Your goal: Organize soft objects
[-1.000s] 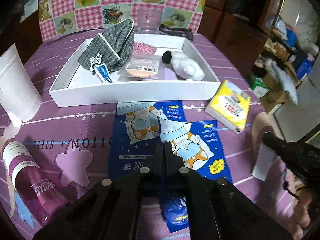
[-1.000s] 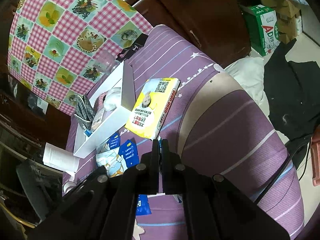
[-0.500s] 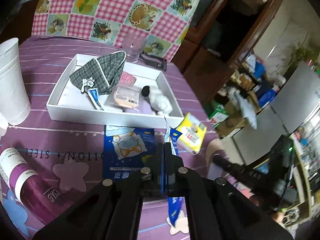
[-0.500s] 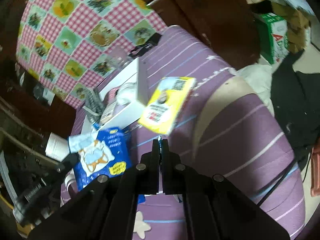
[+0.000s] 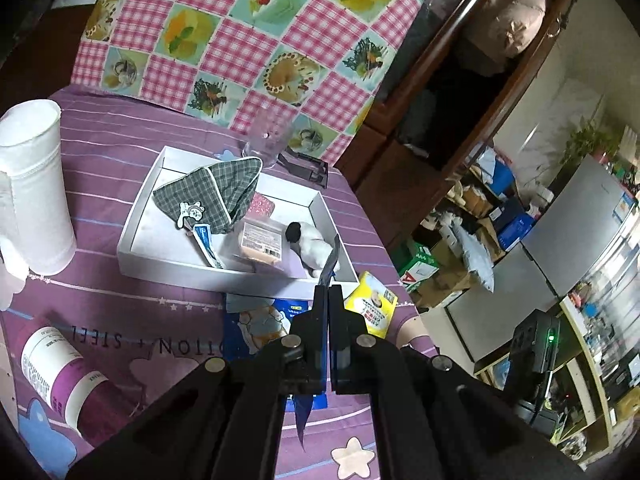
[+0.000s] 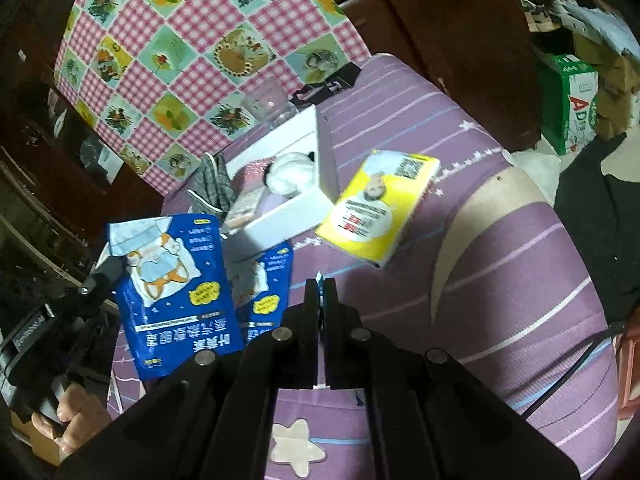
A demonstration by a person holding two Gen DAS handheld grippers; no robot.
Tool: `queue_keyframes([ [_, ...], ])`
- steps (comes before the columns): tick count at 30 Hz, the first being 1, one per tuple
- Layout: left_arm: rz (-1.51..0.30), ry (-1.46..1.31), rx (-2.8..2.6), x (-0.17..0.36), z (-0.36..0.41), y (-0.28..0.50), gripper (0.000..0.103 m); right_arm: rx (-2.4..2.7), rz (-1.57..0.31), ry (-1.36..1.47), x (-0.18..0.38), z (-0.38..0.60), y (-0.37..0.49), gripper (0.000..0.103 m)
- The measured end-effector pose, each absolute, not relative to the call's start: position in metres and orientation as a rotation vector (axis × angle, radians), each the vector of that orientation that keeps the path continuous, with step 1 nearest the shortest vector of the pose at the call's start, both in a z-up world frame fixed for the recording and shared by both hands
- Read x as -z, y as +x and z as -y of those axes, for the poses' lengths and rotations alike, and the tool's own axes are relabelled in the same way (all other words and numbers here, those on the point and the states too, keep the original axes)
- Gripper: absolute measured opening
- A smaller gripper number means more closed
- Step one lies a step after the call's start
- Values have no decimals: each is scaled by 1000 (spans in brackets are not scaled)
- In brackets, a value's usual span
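Note:
My left gripper (image 5: pixel 328 292) is shut on a blue eye-mask packet (image 5: pixel 330 260), which shows edge-on above the table. In the right wrist view the same packet (image 6: pixel 176 280) hangs flat-faced in the air, gripped at its upper left corner. A second blue packet (image 6: pixel 266 276) lies on the purple cloth in front of the white tray (image 5: pixel 168 258). The tray holds a plaid pouch (image 5: pixel 216 196), a white plush toy (image 5: pixel 312 244) and small wrapped items. A yellow tissue pack (image 6: pixel 376 208) lies just right of the tray. My right gripper (image 6: pixel 319 284) is shut, with nothing clearly held, over the cloth near the yellow pack.
A tall white cup (image 5: pixel 32 184) and a lying purple bottle (image 5: pixel 68 376) are on the table's left. A clear glass (image 5: pixel 266 144) and a black clip (image 5: pixel 304 164) sit behind the tray. The table edge falls off at the right, above a cluttered floor with a green carton (image 6: pixel 576 100).
The left gripper has lifted one blue packet off the table and swung right, so the packet now shows edge-on. The right gripper shifted a little, staying shut.

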State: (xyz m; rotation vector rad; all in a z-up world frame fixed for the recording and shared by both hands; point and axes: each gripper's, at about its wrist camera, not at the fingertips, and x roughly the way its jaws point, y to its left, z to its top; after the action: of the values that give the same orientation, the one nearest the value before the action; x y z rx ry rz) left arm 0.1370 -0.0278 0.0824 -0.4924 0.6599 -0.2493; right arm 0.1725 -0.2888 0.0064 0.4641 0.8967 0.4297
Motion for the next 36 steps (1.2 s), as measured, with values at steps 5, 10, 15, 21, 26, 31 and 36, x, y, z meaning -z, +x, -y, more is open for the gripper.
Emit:
queue_keyframes([
  [5,-662,-474,236,-82,30,139,0,-465,-877,421,-23,271,171,3],
  [10,-665,-432,226,-84,38,139,0,-487,-874,355,-33,251,170,3],
  [15,-663,-406,204,-87,39,138,0,-487,-916,344,-39,240,182,3],
  [21,-654,-421,209,-98,36,144,0,-494,-931,346,-55,230,193,3],
  [26,-635,-419,224,-114,36,155,0,-500,-909,364,-72,225,204,3],
  [31,-603,-488,233,-125,19,185,0,-477,-853,411,-87,226,227,3],
  [36,-601,-578,221,-113,-5,221,0,-492,-851,497,-87,220,260,3],
])
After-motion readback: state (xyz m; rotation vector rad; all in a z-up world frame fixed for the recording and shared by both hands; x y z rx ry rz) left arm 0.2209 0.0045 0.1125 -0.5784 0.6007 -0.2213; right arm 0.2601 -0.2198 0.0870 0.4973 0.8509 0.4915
